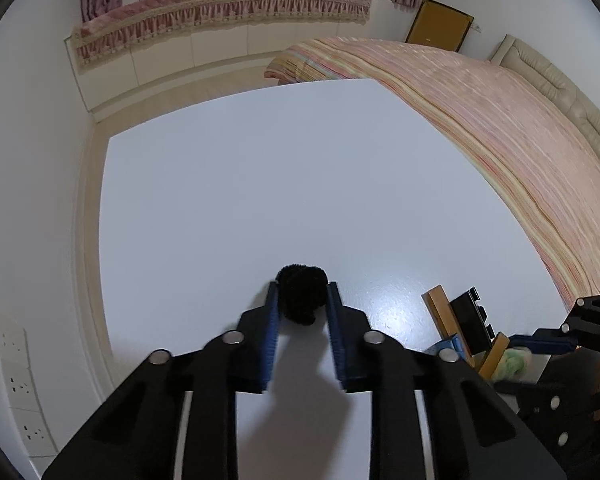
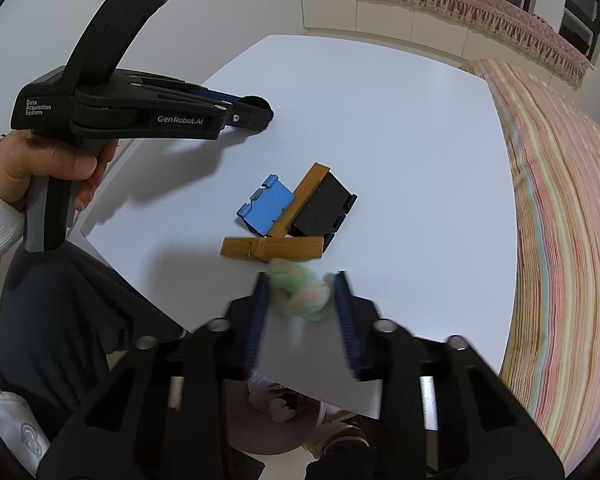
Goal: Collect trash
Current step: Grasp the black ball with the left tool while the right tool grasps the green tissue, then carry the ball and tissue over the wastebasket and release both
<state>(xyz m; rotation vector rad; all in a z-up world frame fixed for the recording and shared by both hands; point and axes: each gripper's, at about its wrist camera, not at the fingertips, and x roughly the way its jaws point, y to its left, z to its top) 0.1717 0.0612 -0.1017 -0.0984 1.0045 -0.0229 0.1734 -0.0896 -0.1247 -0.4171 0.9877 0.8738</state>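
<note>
My left gripper (image 1: pixel 302 296) is shut on a black fluffy ball (image 1: pixel 301 292) just above the white table (image 1: pixel 260 184); the right wrist view shows it (image 2: pixel 266 114) at the table's left part. My right gripper (image 2: pixel 302 292) has its blue pads on either side of a green-and-pink fluffy ball (image 2: pixel 302 294), blurred by motion, near the table's front edge. That ball also shows in the left wrist view (image 1: pixel 514 364). Whether the pads touch it is unclear.
A cluster of wooden, blue and black blocks (image 2: pixel 296 212) lies mid-table, just beyond the green ball. A striped bed (image 2: pixel 560 220) borders the table's right side. Below the front edge a bin with wrappers (image 2: pixel 276 404) shows. A wall with sockets (image 1: pixel 20 384) is at left.
</note>
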